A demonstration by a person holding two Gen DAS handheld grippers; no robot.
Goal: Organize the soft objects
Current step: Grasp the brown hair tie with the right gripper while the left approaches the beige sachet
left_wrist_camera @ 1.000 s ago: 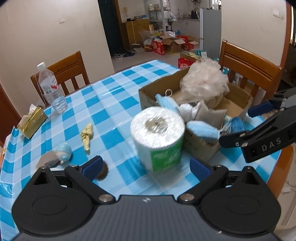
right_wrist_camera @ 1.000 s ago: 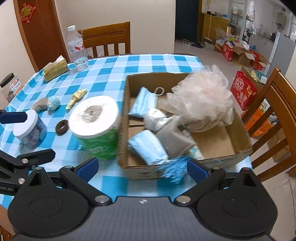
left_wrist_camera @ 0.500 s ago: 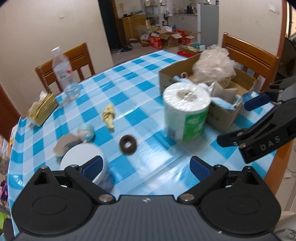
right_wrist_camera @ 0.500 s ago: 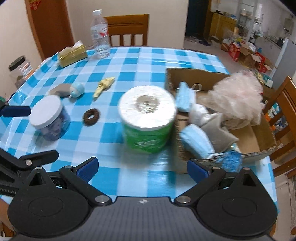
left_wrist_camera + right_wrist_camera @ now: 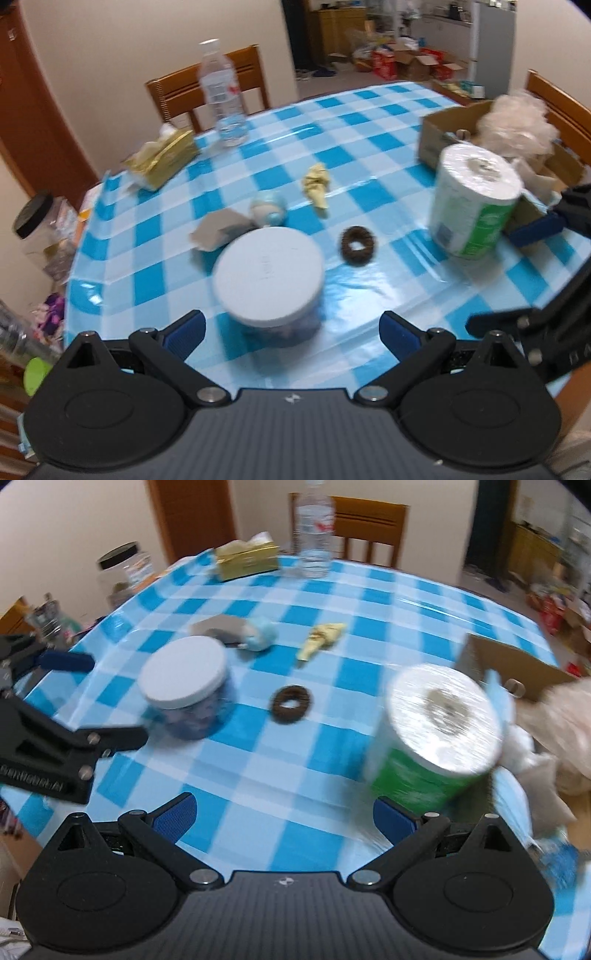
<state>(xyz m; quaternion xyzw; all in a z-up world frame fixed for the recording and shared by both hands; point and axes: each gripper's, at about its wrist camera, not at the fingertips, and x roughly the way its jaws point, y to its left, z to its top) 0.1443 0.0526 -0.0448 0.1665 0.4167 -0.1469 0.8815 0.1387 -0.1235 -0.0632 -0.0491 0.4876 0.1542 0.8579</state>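
Collision risk is noted: left gripper (image 5: 291, 332) and right gripper (image 5: 282, 814), both spread and empty, could topple the white-lidded plastic jar (image 5: 269, 273); brown fabric hair ring (image 5: 356, 245) lies beside it.

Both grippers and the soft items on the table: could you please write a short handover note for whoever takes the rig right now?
Left gripper: jaws open, empty, aimed at the white-lidded jar.
Right gripper: jaws open, empty, over bare cloth beside the paper roll.
Done: masks, a mesh pouf and other soft bits lie in the box.
Left: the brown hair tie, yellow cloth and blue plush lie loose on the table; the roll stands just outside the box.
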